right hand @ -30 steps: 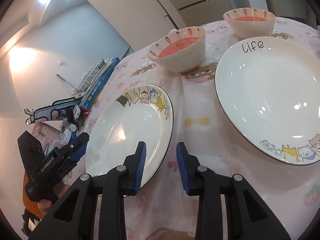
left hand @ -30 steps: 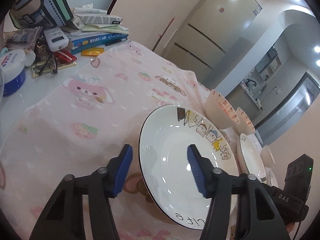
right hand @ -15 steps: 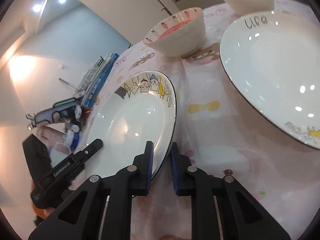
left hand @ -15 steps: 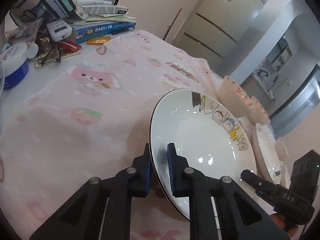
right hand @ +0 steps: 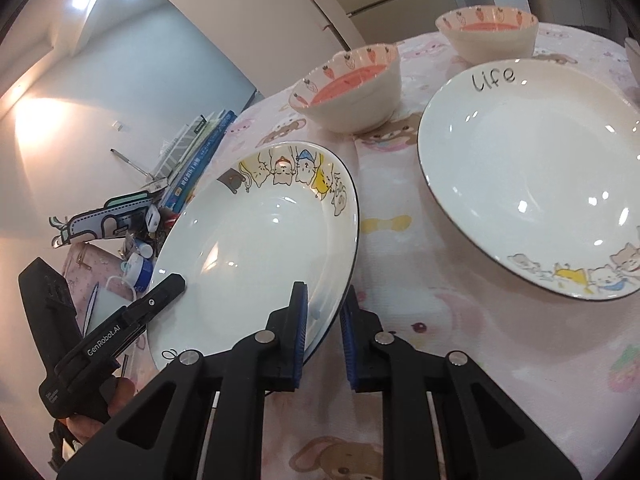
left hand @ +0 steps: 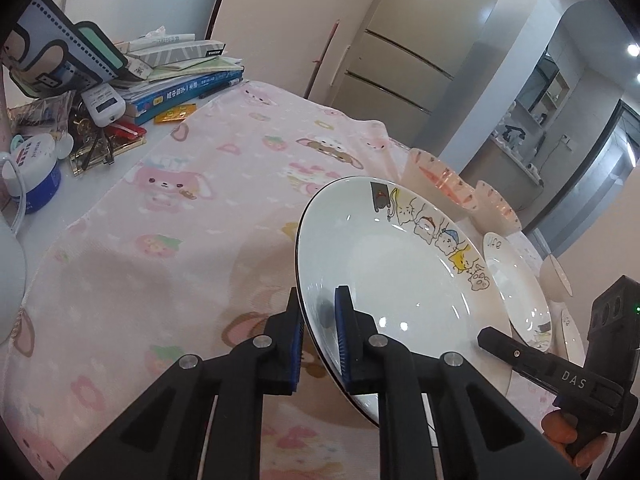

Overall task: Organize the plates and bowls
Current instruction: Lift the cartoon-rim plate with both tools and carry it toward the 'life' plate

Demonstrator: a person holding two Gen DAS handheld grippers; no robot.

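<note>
Both my tools are clenched on the cartoon-cat plate (left hand: 384,272), my left tool (left hand: 318,340) on its left rim and my right tool (right hand: 324,336) on its right rim, holding it tilted above the pink cartoon cloth (left hand: 180,248) on the bench. Just beyond it stand two strawberry bowls (right hand: 352,88), and a second plate marked "Life" (right hand: 532,168) lies to its right. A heap of books (left hand: 180,84) and clutter sits at the bench's far left corner, well apart.

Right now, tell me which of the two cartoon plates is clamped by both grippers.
The tilted plate, held at opposite rims by the left gripper and right gripper. The other plate, with "life" showing, lies flat on the tablecloth, untouched.
</note>
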